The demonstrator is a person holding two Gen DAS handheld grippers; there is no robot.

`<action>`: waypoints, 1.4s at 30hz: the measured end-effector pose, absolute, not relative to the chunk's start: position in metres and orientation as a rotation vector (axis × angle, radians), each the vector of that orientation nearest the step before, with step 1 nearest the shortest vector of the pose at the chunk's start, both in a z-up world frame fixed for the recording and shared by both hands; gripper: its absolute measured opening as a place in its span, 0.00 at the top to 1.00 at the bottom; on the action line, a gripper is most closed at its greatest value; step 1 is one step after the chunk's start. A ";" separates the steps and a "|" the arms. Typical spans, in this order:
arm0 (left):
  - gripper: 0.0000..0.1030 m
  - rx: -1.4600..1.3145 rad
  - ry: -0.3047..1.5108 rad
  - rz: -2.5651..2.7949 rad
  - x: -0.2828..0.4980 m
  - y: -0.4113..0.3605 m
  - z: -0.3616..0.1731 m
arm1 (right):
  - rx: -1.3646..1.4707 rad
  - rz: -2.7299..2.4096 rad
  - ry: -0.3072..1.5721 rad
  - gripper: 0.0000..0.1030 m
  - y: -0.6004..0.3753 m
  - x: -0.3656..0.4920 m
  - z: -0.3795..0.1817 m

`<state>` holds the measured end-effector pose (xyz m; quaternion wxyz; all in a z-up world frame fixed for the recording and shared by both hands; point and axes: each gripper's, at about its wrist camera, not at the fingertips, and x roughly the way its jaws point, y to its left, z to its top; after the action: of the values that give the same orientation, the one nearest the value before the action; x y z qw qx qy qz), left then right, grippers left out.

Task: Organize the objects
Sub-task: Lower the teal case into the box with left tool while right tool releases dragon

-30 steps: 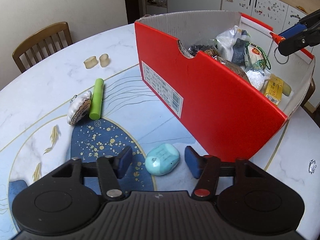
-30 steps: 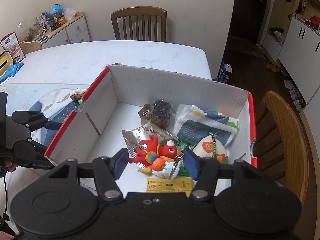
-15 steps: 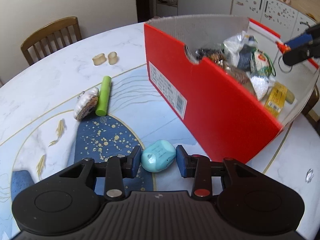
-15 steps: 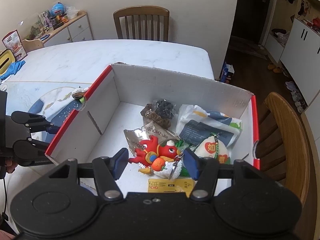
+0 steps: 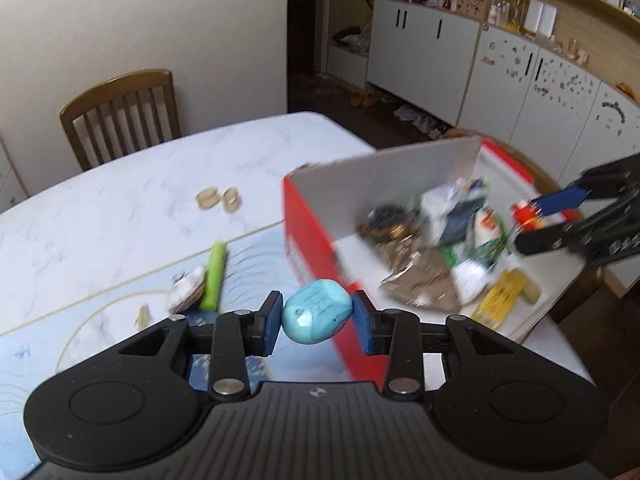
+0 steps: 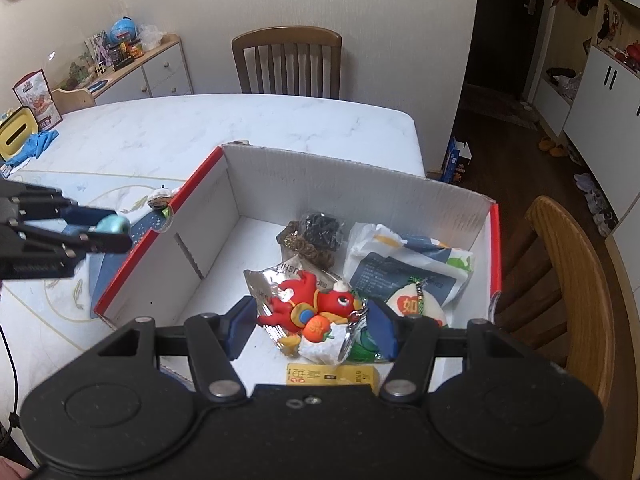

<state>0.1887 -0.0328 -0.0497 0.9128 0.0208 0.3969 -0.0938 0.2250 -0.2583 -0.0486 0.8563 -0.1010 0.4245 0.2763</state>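
Note:
My left gripper (image 5: 318,318) is shut on a small turquoise rounded case (image 5: 316,312) and holds it in the air beside the long red wall of the open shoe box (image 5: 304,240). The right wrist view shows that gripper (image 6: 108,226) and the case (image 6: 114,224) just left of the box rim. Over the box's inside (image 6: 360,188), my right gripper (image 6: 312,324) is shut on a red toy keychain (image 6: 316,304), its metal ring hanging down. From the left wrist view the right gripper (image 5: 536,220) hovers over the box's far right end.
On the table left of the box lie a green stick (image 5: 214,276), a shell-patterned pouch (image 5: 186,292) and two beige pieces (image 5: 218,200). The box holds packets (image 6: 400,256), dark hair ties (image 6: 316,236) and a yellow packet (image 6: 332,374). A wooden chair (image 6: 560,280) stands right of it.
My left gripper closed on the turquoise case, which lay on the table, and lifted it to about the height of the box rim. The right gripper stayed put with the red toy.

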 end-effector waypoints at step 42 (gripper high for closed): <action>0.64 0.195 1.206 -0.292 0.270 -0.152 -0.127 | -0.302 0.618 1.041 0.43 -0.267 0.269 -0.110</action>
<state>0.2700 -0.1516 -0.1273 0.8093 0.0910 0.5641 -0.1365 0.2691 -0.2670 -0.1096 0.8116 -0.1414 0.4874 0.2895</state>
